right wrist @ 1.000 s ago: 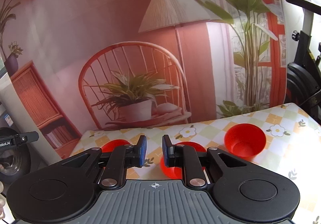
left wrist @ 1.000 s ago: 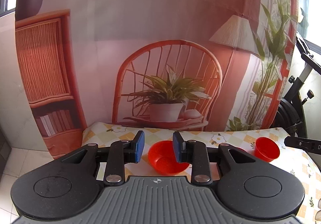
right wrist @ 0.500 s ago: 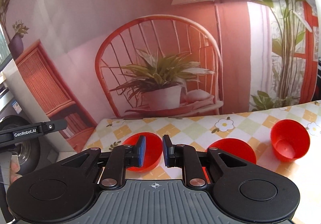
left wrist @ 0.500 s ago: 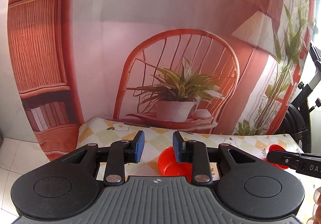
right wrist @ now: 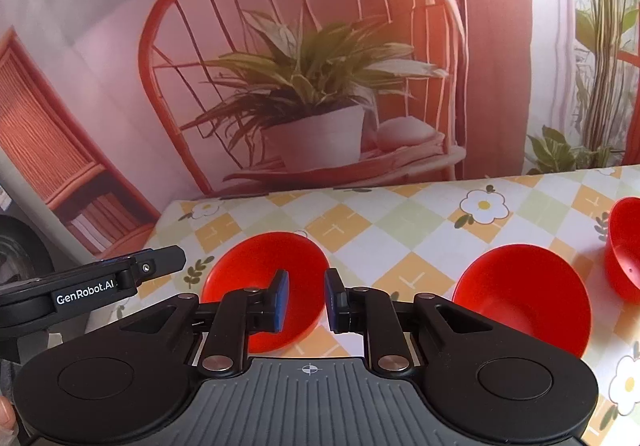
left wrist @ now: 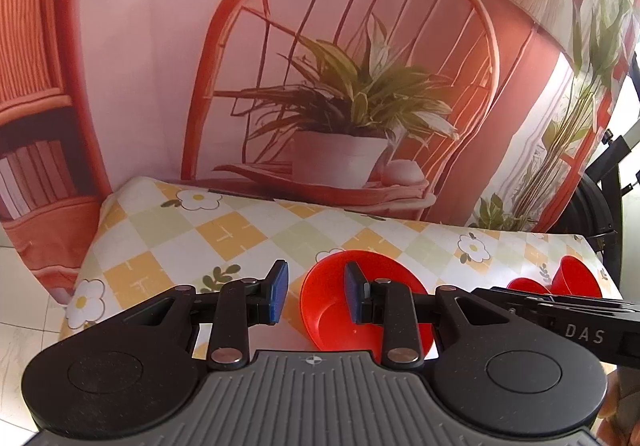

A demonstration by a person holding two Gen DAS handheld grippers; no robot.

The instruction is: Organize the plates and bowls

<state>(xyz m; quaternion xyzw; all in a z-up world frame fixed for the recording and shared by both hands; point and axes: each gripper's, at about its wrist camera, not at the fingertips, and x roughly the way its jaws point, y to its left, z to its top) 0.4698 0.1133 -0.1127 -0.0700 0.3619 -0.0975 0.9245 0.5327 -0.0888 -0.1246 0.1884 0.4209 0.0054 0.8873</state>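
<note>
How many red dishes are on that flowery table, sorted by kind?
Shallow red bowls: 2, the left bowl and the middle bowl
Deep red cups: 1, the cup at the right edge
Total: 3

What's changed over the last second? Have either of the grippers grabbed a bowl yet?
No grab yet. Both grippers moved forward and down toward the table. The left gripper now has its right finger over the left red bowl's rim; the right gripper now hovers at the same bowl. Both stayed open and empty. The middle bowl and the deep bowl have not moved.
</note>
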